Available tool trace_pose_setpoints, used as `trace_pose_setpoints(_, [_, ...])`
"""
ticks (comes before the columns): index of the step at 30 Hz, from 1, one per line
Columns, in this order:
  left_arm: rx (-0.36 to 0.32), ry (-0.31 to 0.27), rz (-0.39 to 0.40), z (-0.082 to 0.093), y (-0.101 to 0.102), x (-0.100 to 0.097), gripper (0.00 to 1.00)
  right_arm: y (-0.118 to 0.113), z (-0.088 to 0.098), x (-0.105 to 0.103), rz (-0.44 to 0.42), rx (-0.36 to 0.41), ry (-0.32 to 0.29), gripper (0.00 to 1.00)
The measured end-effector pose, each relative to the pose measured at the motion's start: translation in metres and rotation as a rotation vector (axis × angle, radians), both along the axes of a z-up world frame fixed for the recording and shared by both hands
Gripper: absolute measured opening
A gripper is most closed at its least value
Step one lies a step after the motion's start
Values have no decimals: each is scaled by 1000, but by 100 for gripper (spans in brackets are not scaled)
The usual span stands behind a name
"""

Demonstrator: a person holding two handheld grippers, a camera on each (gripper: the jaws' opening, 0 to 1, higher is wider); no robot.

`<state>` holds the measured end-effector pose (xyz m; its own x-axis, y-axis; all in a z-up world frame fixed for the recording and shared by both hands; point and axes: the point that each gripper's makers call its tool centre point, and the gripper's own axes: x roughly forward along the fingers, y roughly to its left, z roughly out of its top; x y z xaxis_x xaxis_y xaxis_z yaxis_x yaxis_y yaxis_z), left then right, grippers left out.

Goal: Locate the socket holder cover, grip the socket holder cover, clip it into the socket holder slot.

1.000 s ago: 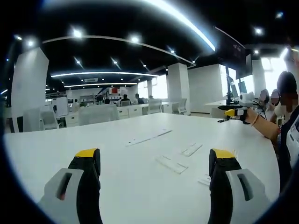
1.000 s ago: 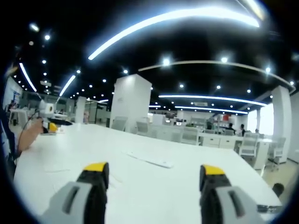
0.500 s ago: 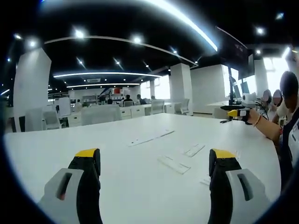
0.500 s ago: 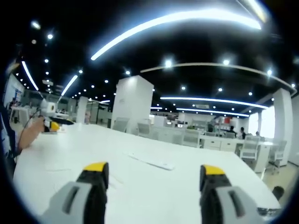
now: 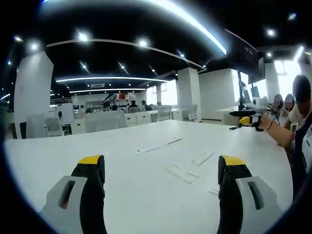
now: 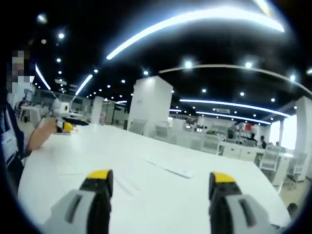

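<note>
Jaws on both grippers stand spread wide apart with nothing between them: the left gripper [image 5: 161, 168] and the right gripper [image 6: 159, 184] each show two grey arms tipped with yellow and black, held above the table.

Largest of all is the white table [image 5: 58, 151], which runs broad and pale across both views, with an open office of white pillars, chairs and ceiling lights behind it.

At the table's far side in the left gripper view a person [image 5: 298, 131] reaches a hand [image 5: 268, 123] forward, holding another yellow-tipped gripper [image 5: 249, 118] over the surface; the right gripper view shows the same at its left edge.

On the table lies a long, thin white strip [image 5: 157, 145], well ahead of the left jaws; it also shows in the right gripper view [image 6: 169, 167]. Nearer, between the left jaws, lie two short flat white pieces, one [image 5: 181, 172] closer and one [image 5: 202, 158] just beyond it. Which of these is the socket holder cover cannot be told; all lie flat and untouched.
</note>
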<state>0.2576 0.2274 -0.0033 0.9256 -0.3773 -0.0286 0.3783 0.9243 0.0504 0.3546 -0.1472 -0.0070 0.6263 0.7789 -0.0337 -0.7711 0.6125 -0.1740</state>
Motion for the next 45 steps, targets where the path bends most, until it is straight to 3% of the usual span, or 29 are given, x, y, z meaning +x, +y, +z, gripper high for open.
trace_pose_setpoints(14, [-9,1,7,0,3,-1,95,42,3,-22,138,-156,58,81])
trace_pose_setpoints(24, [-4,4,11,-1,5,0,95,63,-2,-34,219,-330,82,81])
trace_pose_setpoints(29, [-1,8,13,-1,5,0,95,70,-18,-43,268,-465,140,81])
trace_pose_setpoints(45, [11,23,7,-5,4,1,94,96,-45,-72,403,-679,180,81])
